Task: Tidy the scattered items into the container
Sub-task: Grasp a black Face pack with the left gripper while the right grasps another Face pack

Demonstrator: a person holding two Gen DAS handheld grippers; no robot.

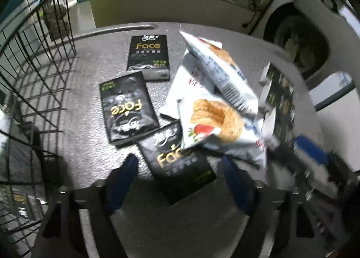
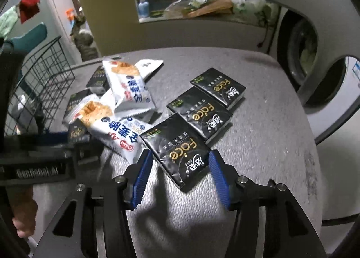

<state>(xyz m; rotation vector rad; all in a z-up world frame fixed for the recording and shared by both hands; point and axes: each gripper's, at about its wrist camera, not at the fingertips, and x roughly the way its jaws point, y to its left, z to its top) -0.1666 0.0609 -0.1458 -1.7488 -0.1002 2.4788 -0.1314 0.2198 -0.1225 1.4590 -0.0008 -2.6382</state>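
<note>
Right wrist view: the spread right claw (image 2: pixel 177 165) straddles a soft, light, black plastic tissue pack (image 2: pixel 177 156); pinch its sides.

Six black tissue packs lie on the counter (image 2: pixel 258 123): three in a row at about 1 o'clock, the nearest (image 2: pixel 177 154), the middle (image 2: pixel 199 114), the farthest (image 2: pixel 218 87); three more (image 1: pixel 148 57) (image 1: pixel 128 107) (image 1: pixel 180 165). Three white snack bags (image 2: pixel 126 84) (image 2: pixel 105 123) (image 2: pixel 148 65) sit at 11 o'clock. One wire basket (image 2: pixel 45 78) stands at 10 o'clock.
</note>
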